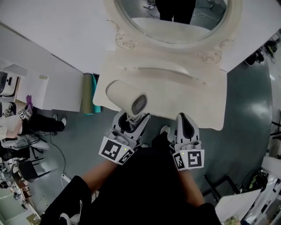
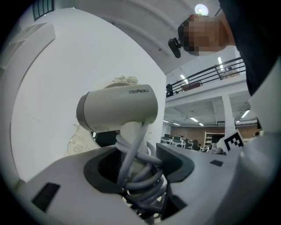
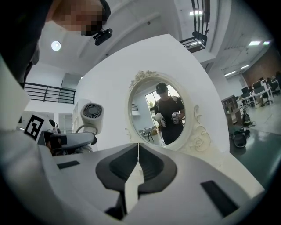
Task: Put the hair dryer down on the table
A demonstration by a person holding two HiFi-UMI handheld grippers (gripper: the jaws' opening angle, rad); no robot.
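Carrying step: left gripper (image 1: 133, 118), jaws clamped on the hair dryer (image 1: 127, 97), holds it above the desk (image 1: 189, 94) edge; right gripper (image 1: 185, 121) jaws together, empty; lowering should follow.

The room is bright, with cool, even light. A round lamp (image 2: 201, 9) and long lamps (image 2: 228, 66) glow white up high. Both tool views are round like a fish's eye, with black corners, and lines bend near the edges. The hair dryer (image 2: 117, 107) is lit on top and a bit darker below. The head view is sharp, and the floor (image 1: 252, 105) has a soft shine.
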